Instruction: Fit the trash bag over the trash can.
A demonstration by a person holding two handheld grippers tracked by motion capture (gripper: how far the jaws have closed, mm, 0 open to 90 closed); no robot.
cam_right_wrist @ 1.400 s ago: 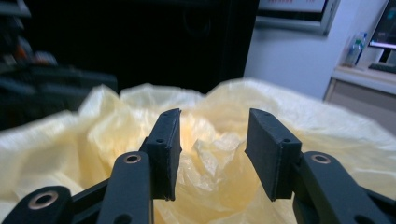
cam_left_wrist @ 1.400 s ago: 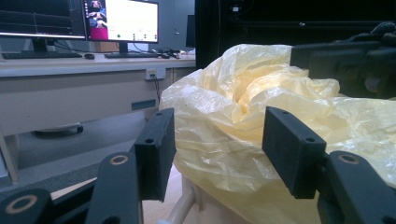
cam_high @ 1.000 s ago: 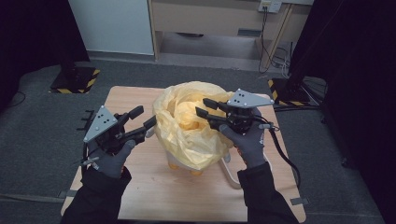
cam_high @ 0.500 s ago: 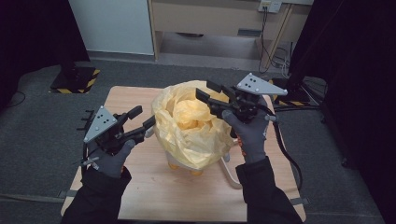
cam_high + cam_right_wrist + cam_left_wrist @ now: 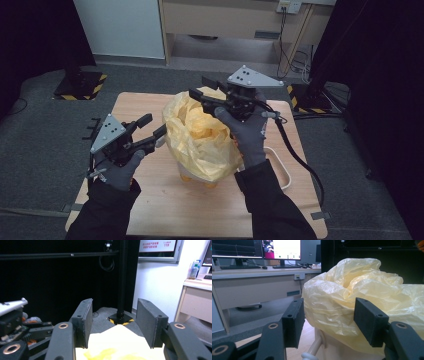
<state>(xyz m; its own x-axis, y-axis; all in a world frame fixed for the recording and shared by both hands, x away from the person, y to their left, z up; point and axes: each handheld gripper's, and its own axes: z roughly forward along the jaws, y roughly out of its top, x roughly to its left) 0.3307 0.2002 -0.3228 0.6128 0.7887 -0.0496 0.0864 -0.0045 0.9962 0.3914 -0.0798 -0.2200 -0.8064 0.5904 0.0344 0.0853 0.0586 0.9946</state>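
While the yellow plastic bag (image 5: 200, 137) sits draped over a white container (image 5: 337, 350) mid-table (image 5: 150, 210), the 2 grippers flank it to spread its rim: left gripper (image 5: 150, 132) parted and empty beside it, right gripper (image 5: 205, 89) above, just opened, nothing between its jaws.

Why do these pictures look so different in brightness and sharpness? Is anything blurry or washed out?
In the high view, light falls on the table and the yellow bag while the surroundings stay dark. In the left gripper view, the bag looks fairly sharp, with soft sheen on its creases; the near black pads are slightly soft. In the right gripper view, the white wall is washed out beside a black backdrop.
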